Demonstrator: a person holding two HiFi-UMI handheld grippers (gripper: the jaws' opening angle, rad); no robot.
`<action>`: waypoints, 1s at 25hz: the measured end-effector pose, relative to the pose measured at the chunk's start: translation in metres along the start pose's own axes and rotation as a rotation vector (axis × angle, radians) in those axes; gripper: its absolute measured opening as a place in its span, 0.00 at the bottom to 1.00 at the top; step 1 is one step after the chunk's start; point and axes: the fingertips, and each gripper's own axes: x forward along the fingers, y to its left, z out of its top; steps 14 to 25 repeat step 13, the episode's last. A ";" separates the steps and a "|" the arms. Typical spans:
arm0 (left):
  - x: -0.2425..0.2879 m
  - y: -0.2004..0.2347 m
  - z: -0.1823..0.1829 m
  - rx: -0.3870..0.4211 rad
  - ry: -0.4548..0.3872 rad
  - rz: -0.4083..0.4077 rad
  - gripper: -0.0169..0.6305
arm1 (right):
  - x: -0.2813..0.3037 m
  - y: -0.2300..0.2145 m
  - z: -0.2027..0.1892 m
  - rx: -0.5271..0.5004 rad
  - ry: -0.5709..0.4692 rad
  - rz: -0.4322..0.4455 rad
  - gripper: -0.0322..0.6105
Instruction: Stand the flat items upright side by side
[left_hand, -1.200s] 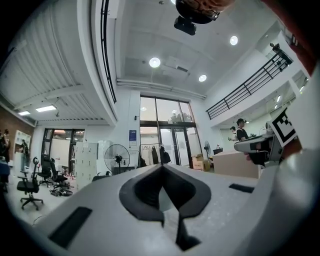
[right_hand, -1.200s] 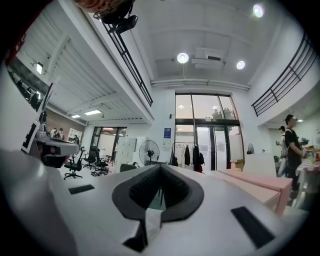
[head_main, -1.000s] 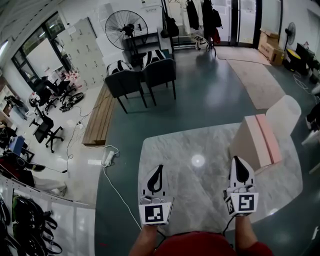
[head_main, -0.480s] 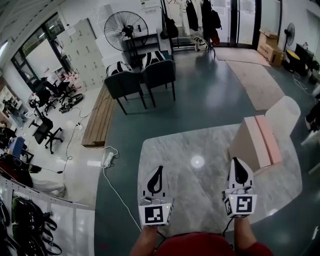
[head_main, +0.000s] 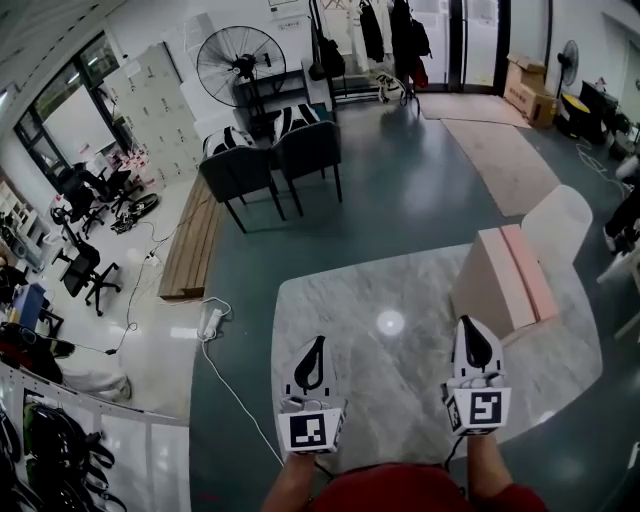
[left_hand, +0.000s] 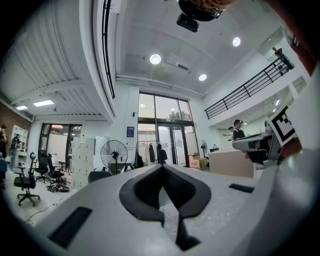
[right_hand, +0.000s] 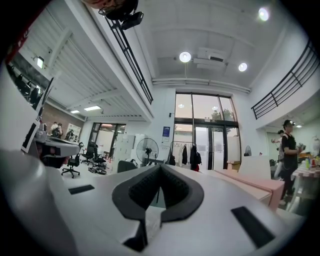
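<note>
Marble table (head_main: 340, 320) holds beige and pink boards (head_main: 500, 285) near white chair (head_main: 560, 225).

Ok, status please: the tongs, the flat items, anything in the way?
Left tongs and right tongs shut, empty, over the marble table. Beige slab and pink slab pressed together beyond right tongs, untouched. Nothing in between.

Open-plan office hall: swivel chairs (head_main: 82, 272), lockers (head_main: 152, 100), pedestal fan (head_main: 240, 58), glass entrance doors (right_hand: 202, 142), mezzanine railing (left_hand: 250, 92).
</note>
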 end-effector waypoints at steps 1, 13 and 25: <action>0.000 0.000 0.001 -0.001 -0.001 -0.002 0.03 | 0.000 0.000 0.001 -0.001 -0.002 -0.001 0.05; -0.011 0.003 0.009 -0.008 -0.020 -0.010 0.03 | -0.011 0.009 0.010 -0.027 -0.017 0.004 0.05; -0.011 0.003 0.009 -0.008 -0.020 -0.010 0.03 | -0.011 0.009 0.010 -0.027 -0.017 0.004 0.05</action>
